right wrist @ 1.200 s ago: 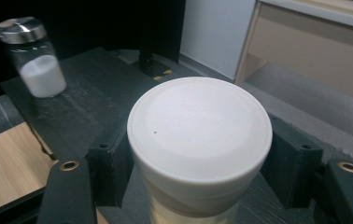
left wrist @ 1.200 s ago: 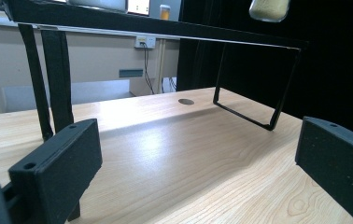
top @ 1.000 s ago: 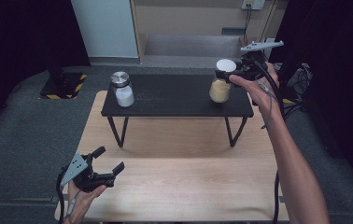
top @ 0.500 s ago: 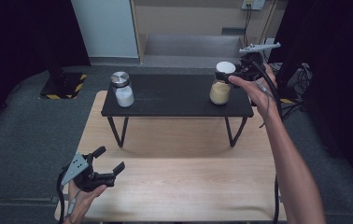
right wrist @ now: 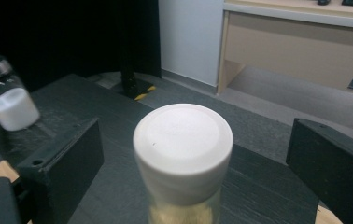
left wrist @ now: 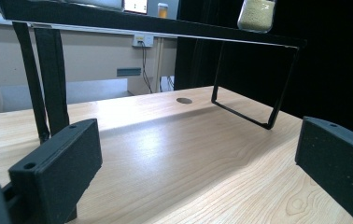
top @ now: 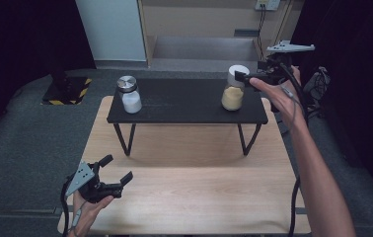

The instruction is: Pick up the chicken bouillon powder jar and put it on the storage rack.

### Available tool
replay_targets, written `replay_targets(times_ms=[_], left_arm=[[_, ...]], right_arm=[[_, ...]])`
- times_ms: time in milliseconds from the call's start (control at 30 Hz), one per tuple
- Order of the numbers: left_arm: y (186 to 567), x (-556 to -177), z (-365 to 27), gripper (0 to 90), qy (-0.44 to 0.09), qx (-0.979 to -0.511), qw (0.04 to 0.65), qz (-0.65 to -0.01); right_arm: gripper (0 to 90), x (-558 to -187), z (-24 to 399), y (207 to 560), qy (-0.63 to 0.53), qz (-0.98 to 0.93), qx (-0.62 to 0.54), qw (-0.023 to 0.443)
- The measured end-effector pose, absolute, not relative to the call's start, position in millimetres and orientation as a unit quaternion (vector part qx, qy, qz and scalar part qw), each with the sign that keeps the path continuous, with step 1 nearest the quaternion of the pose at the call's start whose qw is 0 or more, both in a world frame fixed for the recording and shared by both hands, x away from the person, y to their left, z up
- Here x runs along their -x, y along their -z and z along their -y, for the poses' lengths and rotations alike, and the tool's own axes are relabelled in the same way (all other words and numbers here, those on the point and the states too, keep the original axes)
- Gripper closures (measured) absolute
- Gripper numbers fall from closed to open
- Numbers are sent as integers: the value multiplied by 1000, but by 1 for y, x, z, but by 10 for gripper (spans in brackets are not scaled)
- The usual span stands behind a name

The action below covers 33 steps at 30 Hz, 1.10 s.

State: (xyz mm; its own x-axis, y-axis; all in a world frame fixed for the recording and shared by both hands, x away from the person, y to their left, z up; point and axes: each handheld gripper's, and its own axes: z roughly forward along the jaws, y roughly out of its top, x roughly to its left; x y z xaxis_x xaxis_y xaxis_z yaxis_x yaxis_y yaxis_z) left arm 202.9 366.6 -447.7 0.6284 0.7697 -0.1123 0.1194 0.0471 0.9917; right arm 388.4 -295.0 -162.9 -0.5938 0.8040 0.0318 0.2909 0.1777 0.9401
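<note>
— From the high view, where do we find our right claw [top: 240, 77]?

— Up at the far right of the black raised surface [top: 184, 106], level with the white lid [top: 239, 70] of the jar of yellow grains [top: 233, 94]. Its jaws have just been opening, and the lid sits at their tips. The jar stands upright near the right end of that black surface.

— And our left claw [top: 116, 174]?

— Low at the near left corner of the wooden surface [top: 189, 187], jaws apart, nothing between them. A second jar with a metal lid [top: 128, 94], holding something white, stands near the left end of the black surface, well apart from the yellow one.

— What do we get in the left gripper view?

— Both jaws wide apart over bare wood [left wrist: 179, 158], with the black frame's legs [left wrist: 254, 84] ahead and the bottom of the yellow jar [left wrist: 257, 14] up on top at the right.

— And the right gripper view?

— The white lid [right wrist: 183, 140] stands between our two jaws with a clear gap at each side, so the pads do not press on it. We see the grains [right wrist: 184, 215] just under the lid. The metal-lidded jar [right wrist: 5, 95] shows blurred at the far left.
</note>
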Motion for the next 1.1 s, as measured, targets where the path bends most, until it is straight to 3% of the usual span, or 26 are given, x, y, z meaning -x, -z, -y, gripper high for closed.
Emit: replay_targets(times_ms=[567,767,1100], left_arm=[[448,-202,-366,0,-255,-642,634,-346],[448,-202,-365,0,-255,-644,634,-344],[448,-202,-364,0,-256,-644,634,-344]], right_arm=[[68,-304,341,177,-581,-719,-273,266],[70,-275,349,213,-598,-713,-281,236],[71,-237,354,281,-598,-700,-307,243]])
